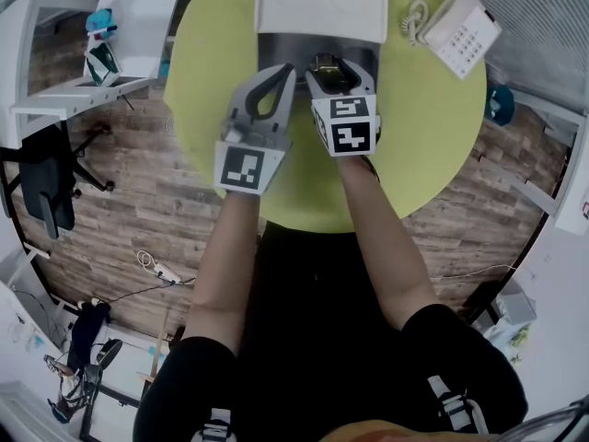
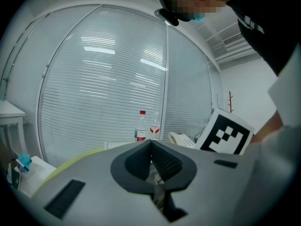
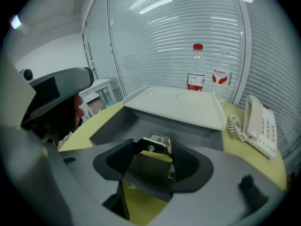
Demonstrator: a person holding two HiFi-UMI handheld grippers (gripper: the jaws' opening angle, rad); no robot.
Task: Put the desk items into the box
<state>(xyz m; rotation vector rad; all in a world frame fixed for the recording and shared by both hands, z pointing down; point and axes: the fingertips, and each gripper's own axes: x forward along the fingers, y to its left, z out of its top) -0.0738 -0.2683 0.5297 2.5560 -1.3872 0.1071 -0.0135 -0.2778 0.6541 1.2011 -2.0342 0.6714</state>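
Slippage is the risk: fingers of the right gripper (image 3: 155,150) pinch a dark, silver-ended desk item (image 3: 157,139), perhaps a stapler, over the open grey box (image 1: 285,49) at the round green table's (image 1: 414,127) far edge. Letting go early could drop it outside. Left gripper (image 2: 151,145) fingers meet, empty.

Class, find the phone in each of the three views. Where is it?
Head view: phone, top right, on the table.
Left gripper view: phone small, just right of centre.
Right gripper view: phone at the right edge.
Shared landmark: the green table under it.
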